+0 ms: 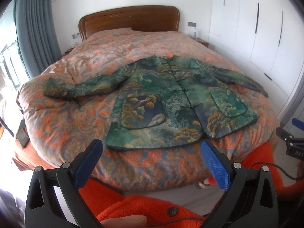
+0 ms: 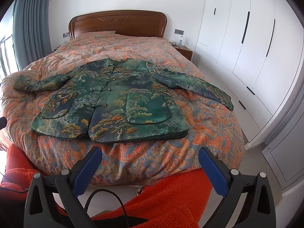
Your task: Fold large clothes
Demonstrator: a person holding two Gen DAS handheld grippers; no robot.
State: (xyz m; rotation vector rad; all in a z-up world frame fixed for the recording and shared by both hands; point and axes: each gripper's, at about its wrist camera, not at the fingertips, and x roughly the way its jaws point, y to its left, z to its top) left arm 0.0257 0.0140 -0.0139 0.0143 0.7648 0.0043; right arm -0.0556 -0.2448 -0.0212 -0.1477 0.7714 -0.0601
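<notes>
Both wrist views from beyond the bed's (image 1: 62,121) foot, facing the headboard (image 2: 117,23), sharing the spread jacket (image 2: 114,102)

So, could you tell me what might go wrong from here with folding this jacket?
1. The jacket lies on a puffy, rumpled duvet, so folds may come out crooked.
2. Its far sleeve reaches toward the bed's edge and could slide off when pulled.
3. A cable loops just below the open right gripper; the left gripper, also open, works nearby, so either could snag it.
</notes>
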